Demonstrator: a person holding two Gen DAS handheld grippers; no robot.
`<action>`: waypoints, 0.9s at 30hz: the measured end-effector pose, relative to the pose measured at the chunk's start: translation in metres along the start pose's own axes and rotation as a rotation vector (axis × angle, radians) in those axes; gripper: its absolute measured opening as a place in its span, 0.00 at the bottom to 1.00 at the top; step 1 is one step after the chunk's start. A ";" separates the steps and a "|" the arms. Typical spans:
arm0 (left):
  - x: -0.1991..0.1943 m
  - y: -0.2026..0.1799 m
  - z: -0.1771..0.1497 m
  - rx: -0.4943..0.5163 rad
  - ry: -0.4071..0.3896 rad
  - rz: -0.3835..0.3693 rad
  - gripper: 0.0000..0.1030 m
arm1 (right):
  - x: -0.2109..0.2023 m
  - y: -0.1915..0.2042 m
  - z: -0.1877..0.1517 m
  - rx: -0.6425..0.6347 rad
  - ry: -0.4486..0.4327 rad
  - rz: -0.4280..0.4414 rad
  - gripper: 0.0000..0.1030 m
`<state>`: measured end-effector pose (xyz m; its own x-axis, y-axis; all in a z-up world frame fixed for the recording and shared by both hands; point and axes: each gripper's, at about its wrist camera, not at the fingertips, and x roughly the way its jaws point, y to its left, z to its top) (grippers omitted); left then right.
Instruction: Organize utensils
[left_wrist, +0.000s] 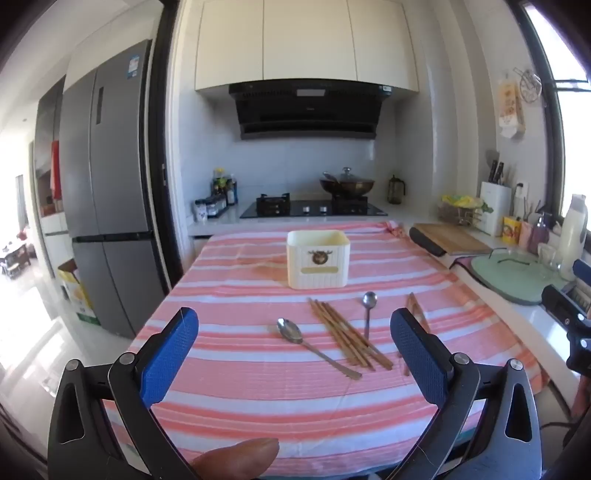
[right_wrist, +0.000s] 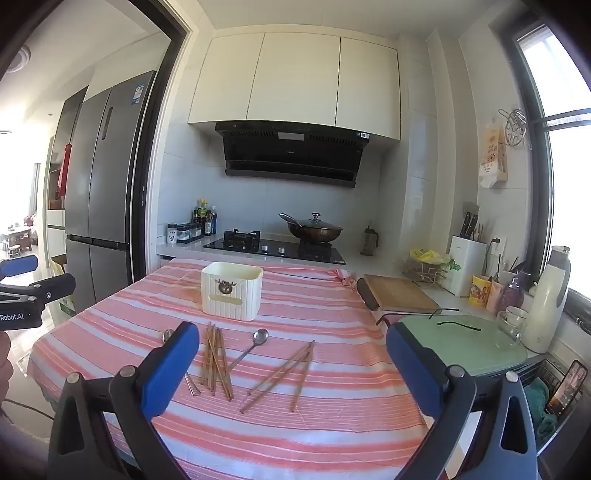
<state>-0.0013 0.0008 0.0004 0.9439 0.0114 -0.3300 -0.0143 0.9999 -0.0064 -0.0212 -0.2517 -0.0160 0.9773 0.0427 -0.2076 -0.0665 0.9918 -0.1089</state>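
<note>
Left gripper (left_wrist: 293, 347) is held above the near edge of the worktop (left_wrist: 229, 406), jaws spread wide, nothing between the pads. A fingertip (left_wrist: 236, 458) is seen at the bottom of the left wrist view. Right gripper (right_wrist: 291, 360) is likewise held over the near edge, jaws fully apart and empty; its body also shows at the right edge of the left view.

Worktop is covered by a pink-and-white striped cloth (left_wrist: 236, 266). Left to right on the cloth, as seen in the left view:
- spoon (left_wrist: 295, 334), bowl toward the far side, handle running toward the near right
- chopstick bundle (left_wrist: 347, 334), lying flat, fanned slightly, its near end close to the spoon handle
- second spoon (left_wrist: 368, 306), just right of the bundle, bowl far, handle near; in the right view the handle end is seen touching or crossing the bundle, cannot tell which
- loose chopsticks (right_wrist: 284, 371), a few, well apart from the bundle; partly hidden behind the right pad in the left view

Cream holder (left_wrist: 318, 258) stands upright beyond the utensils, centre of the cloth, apart from all of them. Its inside is not seen.

All utensils lie on the cloth, none in the holder as far as can be seen.

Behind: fridge (left_wrist: 107, 184) at left, hob with wok (left_wrist: 347, 184) at centre, cutting board (left_wrist: 448, 238) at right.
</note>
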 end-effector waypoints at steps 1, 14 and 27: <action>-0.001 0.001 0.000 0.002 -0.004 0.001 1.00 | -0.001 0.001 0.000 0.000 0.002 0.002 1.00; 0.003 0.001 0.000 0.019 0.018 -0.003 1.00 | -0.003 -0.003 -0.004 0.023 0.000 -0.005 1.00; 0.003 0.000 -0.003 0.018 0.024 -0.004 1.00 | -0.003 -0.005 0.000 0.033 -0.010 -0.013 1.00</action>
<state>0.0008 0.0011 -0.0033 0.9358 0.0078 -0.3526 -0.0048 0.9999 0.0093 -0.0240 -0.2571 -0.0145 0.9800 0.0305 -0.1966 -0.0470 0.9957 -0.0796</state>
